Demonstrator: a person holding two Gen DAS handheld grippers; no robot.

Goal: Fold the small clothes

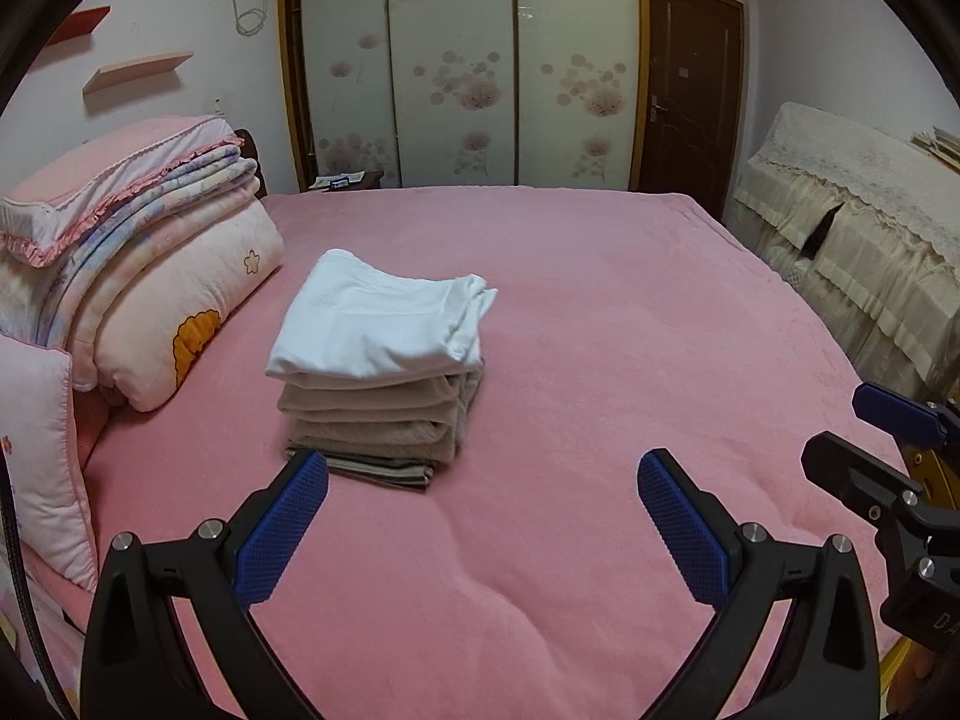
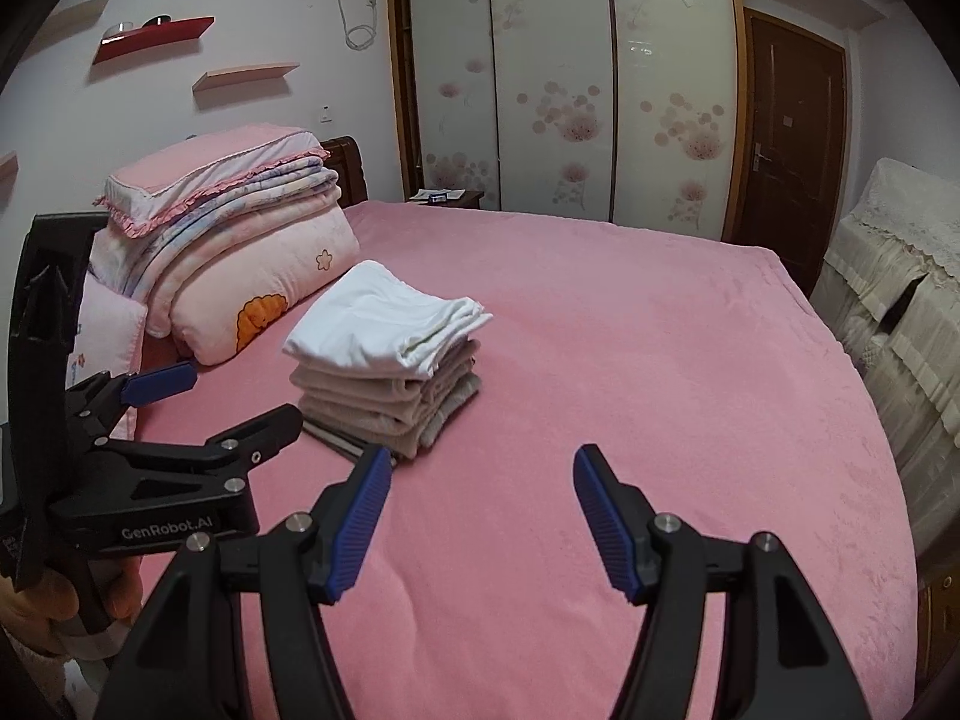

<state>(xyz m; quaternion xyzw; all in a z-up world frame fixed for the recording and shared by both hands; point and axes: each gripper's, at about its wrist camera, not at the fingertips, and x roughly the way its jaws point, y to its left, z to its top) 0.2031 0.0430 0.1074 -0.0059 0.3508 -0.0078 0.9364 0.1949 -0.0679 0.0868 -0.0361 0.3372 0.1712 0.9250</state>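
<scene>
Your folding looks close to finished, as far as these views show. The stack (image 1: 378, 372) sits on the bed (image 1: 600, 330), toward its left side and just ahead of your left gripper (image 1: 483, 474), with the white piece (image 1: 372, 318) on top, several beige pieces (image 1: 372, 414) under it and a striped grey one (image 1: 384, 471) at the bottom. The edges line up fairly well, though the white piece's right-hand layers fan out a little and overhang. No loose garment lies on the pink cover in either view, so nothing seems left to fold unless more waits out of frame. Your left gripper hovers over the bed with jaws wide and nothing between them; your right gripper (image 2: 477, 477) is the same, wide and empty, off to the right of the stack. Bedding (image 1: 150, 276) is piled beside the stack at the head of the bed and is apart from it. If anything remains, you would likely only tidy that top piece.
</scene>
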